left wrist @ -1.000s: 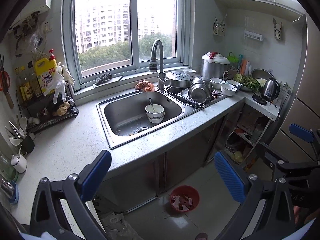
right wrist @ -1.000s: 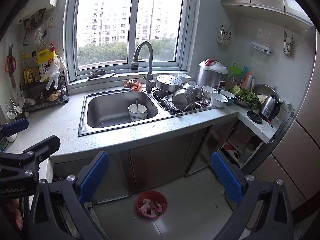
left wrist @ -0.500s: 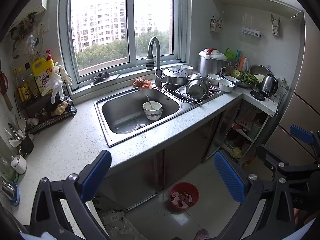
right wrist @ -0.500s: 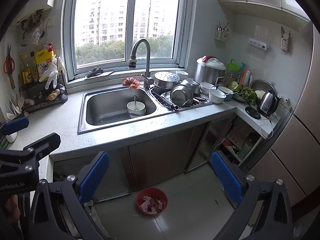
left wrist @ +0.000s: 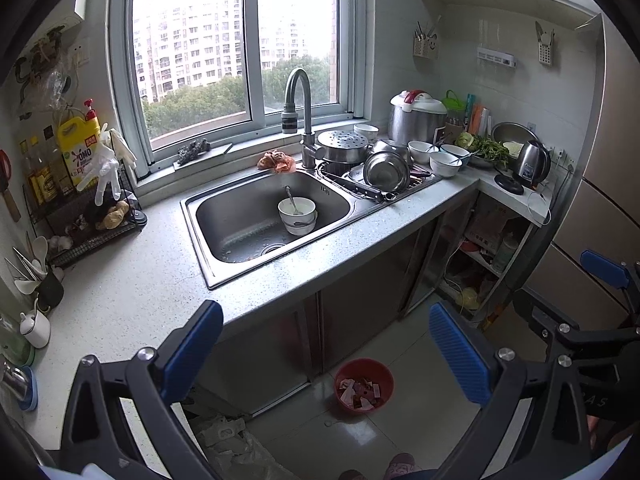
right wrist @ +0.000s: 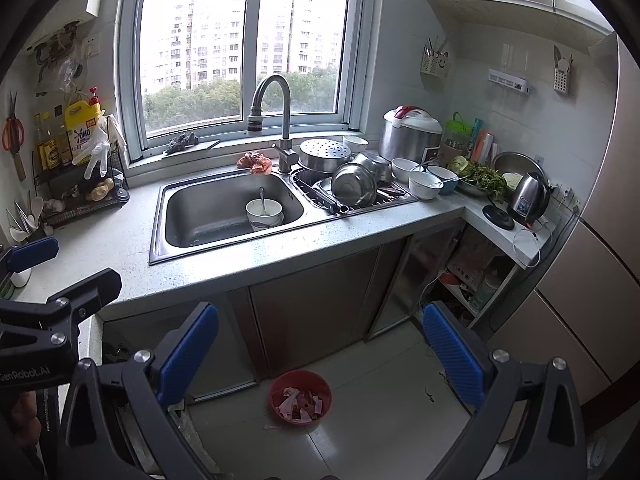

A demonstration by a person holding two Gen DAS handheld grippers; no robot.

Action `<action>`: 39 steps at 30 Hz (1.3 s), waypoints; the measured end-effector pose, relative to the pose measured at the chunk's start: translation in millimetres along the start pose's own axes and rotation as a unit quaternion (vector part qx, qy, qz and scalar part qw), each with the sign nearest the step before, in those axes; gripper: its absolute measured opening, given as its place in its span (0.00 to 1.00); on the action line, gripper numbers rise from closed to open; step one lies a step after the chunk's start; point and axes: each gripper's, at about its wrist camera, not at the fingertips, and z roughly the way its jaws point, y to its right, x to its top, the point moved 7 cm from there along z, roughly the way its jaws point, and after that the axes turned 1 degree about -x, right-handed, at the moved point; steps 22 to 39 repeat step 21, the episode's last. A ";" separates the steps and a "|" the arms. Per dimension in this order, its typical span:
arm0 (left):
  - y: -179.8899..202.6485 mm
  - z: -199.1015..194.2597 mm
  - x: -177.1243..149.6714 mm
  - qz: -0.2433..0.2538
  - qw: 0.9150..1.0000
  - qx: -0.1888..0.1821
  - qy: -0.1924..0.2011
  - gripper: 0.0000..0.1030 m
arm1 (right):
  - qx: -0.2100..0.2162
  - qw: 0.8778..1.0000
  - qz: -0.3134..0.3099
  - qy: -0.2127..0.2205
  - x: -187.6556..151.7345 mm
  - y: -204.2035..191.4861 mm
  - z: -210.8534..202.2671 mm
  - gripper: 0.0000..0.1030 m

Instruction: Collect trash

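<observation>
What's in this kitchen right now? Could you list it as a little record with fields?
place: kitchen counter under a window
sink: holds a white bowl with a spoon
trash: paper scraps in a red bin on the floor
behind tap: crumpled orange rag
left gripper: open, empty
right gripper: open, empty
drying rack: steel pots, lids
</observation>
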 end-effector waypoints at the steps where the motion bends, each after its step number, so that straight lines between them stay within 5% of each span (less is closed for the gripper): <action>1: 0.8 -0.2 -0.2 0.001 1.000 0.000 -0.001 1.00 | 0.000 1.000 0.001 -0.001 -0.3 1.0 0.1 1.00; 39: 8.2 2.3 -4.7 0.022 1.000 0.018 -0.009 1.00 | -0.002 1.000 0.005 -0.009 -2.9 8.9 4.6 1.00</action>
